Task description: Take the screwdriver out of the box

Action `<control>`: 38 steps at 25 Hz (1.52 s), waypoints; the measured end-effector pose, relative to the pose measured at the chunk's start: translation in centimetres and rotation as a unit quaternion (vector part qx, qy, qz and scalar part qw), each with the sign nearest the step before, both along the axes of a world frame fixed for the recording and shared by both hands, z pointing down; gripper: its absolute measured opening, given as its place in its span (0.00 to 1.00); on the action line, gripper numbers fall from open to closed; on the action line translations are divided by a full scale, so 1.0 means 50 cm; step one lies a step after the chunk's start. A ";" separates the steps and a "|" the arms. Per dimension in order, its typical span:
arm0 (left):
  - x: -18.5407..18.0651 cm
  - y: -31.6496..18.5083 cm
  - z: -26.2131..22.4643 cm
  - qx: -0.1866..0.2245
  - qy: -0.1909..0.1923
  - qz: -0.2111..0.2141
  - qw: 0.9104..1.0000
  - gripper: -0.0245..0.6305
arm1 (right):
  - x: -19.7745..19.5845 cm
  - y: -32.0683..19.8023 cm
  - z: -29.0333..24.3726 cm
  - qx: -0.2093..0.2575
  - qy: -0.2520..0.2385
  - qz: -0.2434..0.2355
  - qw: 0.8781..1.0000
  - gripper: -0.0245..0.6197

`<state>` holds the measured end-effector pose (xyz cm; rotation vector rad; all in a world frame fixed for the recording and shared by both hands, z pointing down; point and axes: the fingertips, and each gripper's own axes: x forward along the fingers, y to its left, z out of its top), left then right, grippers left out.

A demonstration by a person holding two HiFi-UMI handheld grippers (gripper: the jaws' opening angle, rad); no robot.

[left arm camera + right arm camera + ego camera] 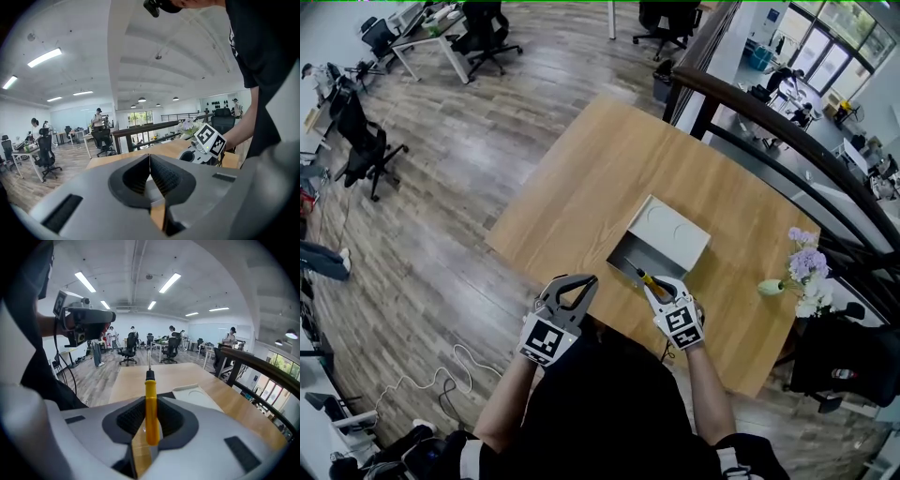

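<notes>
Looking down from the head, the big wooden table (572, 187) fills the middle of the view. On it sits a pale grey box (670, 232), and its open end faces about 7 o'clock, toward the person. A little vase of purple flowers (804, 267) stands at 3 o'clock from the box, well apart from it.

The two tongs are next. The left gripper (584, 281) hangs over the table edge at 9 o'clock from the right one. Its jaws are pressed together with nothing between them. It is not touching the box.

The right gripper (657, 289) is at 6 o'clock from the box's open end. Its jaws are clamped on the yellow handle of the screwdriver (150, 408). In the right gripper view the metal tip points up to 12 o'clock, and the box lies past it at 2 o'clock.

I think this is the lifting-out step, and it looks nearly done. The screwdriver seems to be just outside the box mouth, held up in the air.

The next move needs a steady squeeze so the thin handle does not slip. The tool should go to a bare bit of table, maybe toward 9 o'clock from the box, come down gently, and only then should the jaws let go.
</notes>
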<state>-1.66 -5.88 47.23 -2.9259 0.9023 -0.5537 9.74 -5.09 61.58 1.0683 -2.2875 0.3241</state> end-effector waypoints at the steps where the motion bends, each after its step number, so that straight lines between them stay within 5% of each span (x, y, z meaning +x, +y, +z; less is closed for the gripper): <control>1: 0.000 -0.003 -0.001 0.000 0.001 0.000 1.000 0.07 | -0.003 0.001 -0.010 0.003 -0.006 0.000 1.000 0.18; 20: 0.013 -0.001 0.005 -0.001 0.002 0.008 1.000 0.07 | -0.043 0.004 -0.179 0.089 -0.068 -0.019 0.993 0.18; 38: 0.010 0.008 0.015 -0.006 -0.001 0.003 1.000 0.07 | -0.052 0.010 -0.194 0.096 -0.085 -0.035 0.991 0.18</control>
